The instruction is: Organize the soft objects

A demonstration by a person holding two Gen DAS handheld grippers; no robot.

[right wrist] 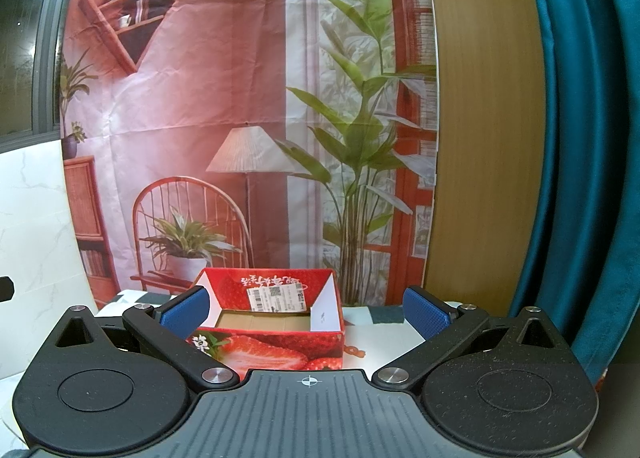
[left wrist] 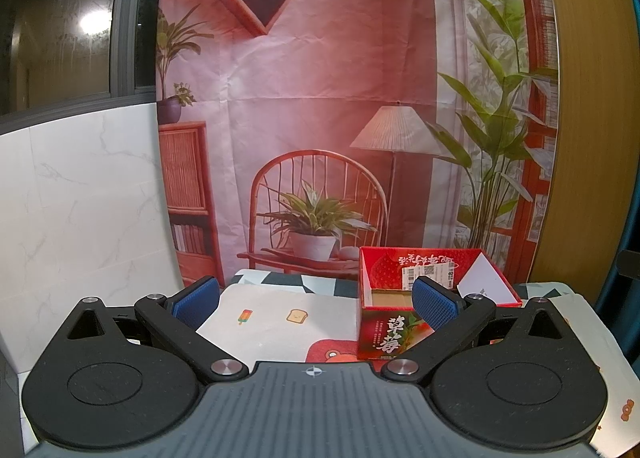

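Observation:
A red strawberry-print cardboard box (left wrist: 400,334) stands open on the table; its inside shows only a bare brown bottom. It also shows in the right wrist view (right wrist: 280,346), straight ahead. My left gripper (left wrist: 316,298) is open and empty, with the box just behind its right finger. My right gripper (right wrist: 306,310) is open and empty, its blue pads (right wrist: 424,314) on either side of the box, in front of it. No soft object shows in either view.
A white cloth with cartoon prints (left wrist: 280,314) covers the table. A printed room backdrop (left wrist: 320,97) hangs close behind. A marble-look wall panel (left wrist: 80,217) stands at left, a wooden panel (right wrist: 480,137) and teal curtain (right wrist: 580,137) at right.

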